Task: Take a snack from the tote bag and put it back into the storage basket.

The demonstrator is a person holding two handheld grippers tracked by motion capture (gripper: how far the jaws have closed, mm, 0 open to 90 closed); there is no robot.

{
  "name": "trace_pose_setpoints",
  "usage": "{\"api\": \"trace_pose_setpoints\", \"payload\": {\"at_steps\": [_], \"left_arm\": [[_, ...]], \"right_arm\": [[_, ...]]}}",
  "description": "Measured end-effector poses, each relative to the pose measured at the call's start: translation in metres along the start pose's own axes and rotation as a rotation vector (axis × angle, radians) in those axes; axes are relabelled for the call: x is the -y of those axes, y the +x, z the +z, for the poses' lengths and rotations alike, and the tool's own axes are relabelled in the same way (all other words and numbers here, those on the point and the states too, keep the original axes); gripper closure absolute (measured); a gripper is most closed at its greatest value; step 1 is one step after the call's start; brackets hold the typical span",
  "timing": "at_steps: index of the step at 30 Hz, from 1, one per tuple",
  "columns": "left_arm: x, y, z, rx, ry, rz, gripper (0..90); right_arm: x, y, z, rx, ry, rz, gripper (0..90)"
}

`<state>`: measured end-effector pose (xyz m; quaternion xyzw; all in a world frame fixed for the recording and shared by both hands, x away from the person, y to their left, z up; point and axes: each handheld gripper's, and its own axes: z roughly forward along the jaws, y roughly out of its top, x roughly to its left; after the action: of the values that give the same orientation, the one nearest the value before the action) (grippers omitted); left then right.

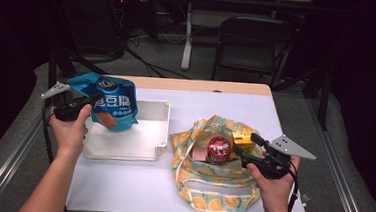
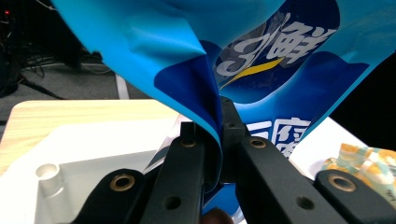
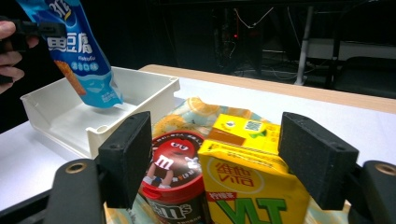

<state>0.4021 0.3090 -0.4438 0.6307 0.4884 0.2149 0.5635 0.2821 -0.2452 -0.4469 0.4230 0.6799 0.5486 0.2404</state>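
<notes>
Blue snack bag point(image 1: 111, 103): glossy, white lettering, orange snack pictured; hangs upright, pinched at its top edge, lower end over the white tray point(image 1: 143, 148). Yellow drink carton point(image 3: 252, 186): lies on the patterned cloth bag point(image 1: 196, 174), just beside a red-lidded candy tub point(image 3: 175, 179).

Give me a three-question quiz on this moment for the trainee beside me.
1. True or false: the left gripper is shut on the blue snack bag.
2. What lies below the blue snack bag? A) the white tray B) the fruit-print tote bag C) the floor
3. Name the two items between the right gripper jaws in the right gripper view.

Key:
1. True; its jaws pinch the bag's edge.
2. A
3. The red M&M's tub and the yellow drink carton; the jaws stand open, pressing neither.
</notes>
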Motion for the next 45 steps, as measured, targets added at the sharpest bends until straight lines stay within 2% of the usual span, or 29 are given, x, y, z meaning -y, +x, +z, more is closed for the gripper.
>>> {"api": "trace_pose_setpoints", "payload": {"at_steps": [3,10,17,19,24,30,33,36,38,40,45], "left_arm": [[0.002,0.006,0.003,-0.004,0.003,-0.017,89.6],[0.001,0.020,0.011,0.002,-0.006,-0.050,89.5],[0.000,0.029,0.017,0.001,-0.003,-0.043,89.4],[0.001,0.032,0.018,0.001,0.001,-0.058,89.4],[0.007,0.034,0.021,-0.018,0.028,-0.039,88.9],[0.011,0.038,0.018,-0.022,0.014,-0.080,86.1],[0.011,0.040,0.015,-0.026,0.011,-0.099,79.1],[0.010,0.041,0.010,-0.031,-0.013,-0.123,63.0],[0.009,0.037,0.008,-0.069,0.000,-0.106,52.5],[0.009,0.033,0.006,-0.081,0.017,-0.085,40.7],[0.014,0.018,0.000,-0.118,0.052,-0.025,23.7]], "right_arm": [[0.001,-0.003,-0.002,0.010,-0.004,0.012,25.1],[0.004,-0.005,-0.004,0.024,0.010,0.004,24.2],[0.004,-0.010,-0.009,0.051,0.004,0.013,21.9],[0.005,-0.010,-0.009,0.063,0.002,0.016,21.0],[0.007,-0.010,-0.009,0.080,0.018,0.006,19.1],[0.011,-0.009,-0.004,0.112,0.016,0.024,17.3],[0.012,-0.008,-0.003,0.121,0.015,0.031,17.3],[0.013,-0.008,-0.002,0.134,0.018,0.031,17.0],[0.014,-0.008,-0.001,0.137,0.011,0.037,16.6],[0.014,-0.007,-0.001,0.146,0.017,0.038,16.4],[0.015,-0.005,0.002,0.150,0.021,0.041,15.8]]}}
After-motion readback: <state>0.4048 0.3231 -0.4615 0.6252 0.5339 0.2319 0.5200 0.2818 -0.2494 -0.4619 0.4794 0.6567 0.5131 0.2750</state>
